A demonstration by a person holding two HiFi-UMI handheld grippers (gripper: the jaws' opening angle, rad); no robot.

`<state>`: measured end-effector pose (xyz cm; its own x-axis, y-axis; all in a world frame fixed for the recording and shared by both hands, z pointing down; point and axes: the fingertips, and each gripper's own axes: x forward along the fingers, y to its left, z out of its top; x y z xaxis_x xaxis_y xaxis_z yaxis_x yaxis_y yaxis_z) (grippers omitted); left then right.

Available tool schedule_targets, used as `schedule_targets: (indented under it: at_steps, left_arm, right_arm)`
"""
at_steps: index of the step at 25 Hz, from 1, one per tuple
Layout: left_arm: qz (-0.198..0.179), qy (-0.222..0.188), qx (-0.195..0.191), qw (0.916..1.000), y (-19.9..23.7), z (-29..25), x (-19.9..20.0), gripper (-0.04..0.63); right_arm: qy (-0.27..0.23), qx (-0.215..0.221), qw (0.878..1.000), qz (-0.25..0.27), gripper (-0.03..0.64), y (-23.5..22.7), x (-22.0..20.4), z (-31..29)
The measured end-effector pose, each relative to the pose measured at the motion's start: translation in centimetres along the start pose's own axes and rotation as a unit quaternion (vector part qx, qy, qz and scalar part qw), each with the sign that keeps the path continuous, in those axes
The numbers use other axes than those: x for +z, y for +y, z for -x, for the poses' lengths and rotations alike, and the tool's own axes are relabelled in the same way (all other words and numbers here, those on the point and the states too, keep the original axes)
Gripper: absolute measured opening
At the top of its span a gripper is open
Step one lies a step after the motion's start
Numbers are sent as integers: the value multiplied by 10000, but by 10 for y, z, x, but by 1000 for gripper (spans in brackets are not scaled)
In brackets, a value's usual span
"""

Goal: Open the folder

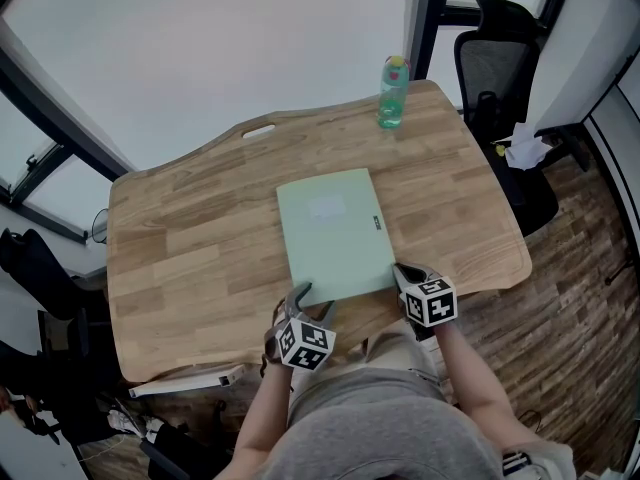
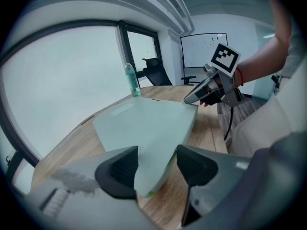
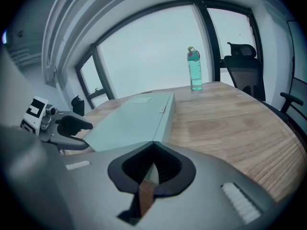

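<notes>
Pale green folder lying shut and flat on the wooden table, a gripper at each near corner.
Left gripper has its jaws apart, the folder's near left corner in the gap, neither pad clearly pressing it; right gripper has its jaws together, tips at the folder's near right corner; a green bottle stands upright beyond the folder's far right corner, well apart from it.

The person is wearing a grey top and a red wristband. The left gripper and right gripper are showing grey bodies, black fingers and cubes bearing black-and-white square markers.
</notes>
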<state>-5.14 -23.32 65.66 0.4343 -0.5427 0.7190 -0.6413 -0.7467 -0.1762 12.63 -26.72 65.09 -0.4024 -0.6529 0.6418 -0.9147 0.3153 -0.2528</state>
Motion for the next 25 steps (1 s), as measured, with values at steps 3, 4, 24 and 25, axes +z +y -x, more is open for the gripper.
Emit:
schedule_targets:
  at_steps: [3,4,24,25]
  left_arm:
    - [-129,-48,93,9999,-2,3,3,225]
    - [-147,-62,112,9998,-3,3,3,215]
    - [213,-467,472,9976,10,41,5,74]
    - [260,-479,500,9973,11,43,4,69]
  right_arm:
    - [-3,15,10000,5,3,0,1,0]
    - [-3,17,10000,3,3,0,1,0]
    - [-63,-56,9999,55,3,-1,0,1]
    - [-73,-79,9999,68,3,-1,0,1]
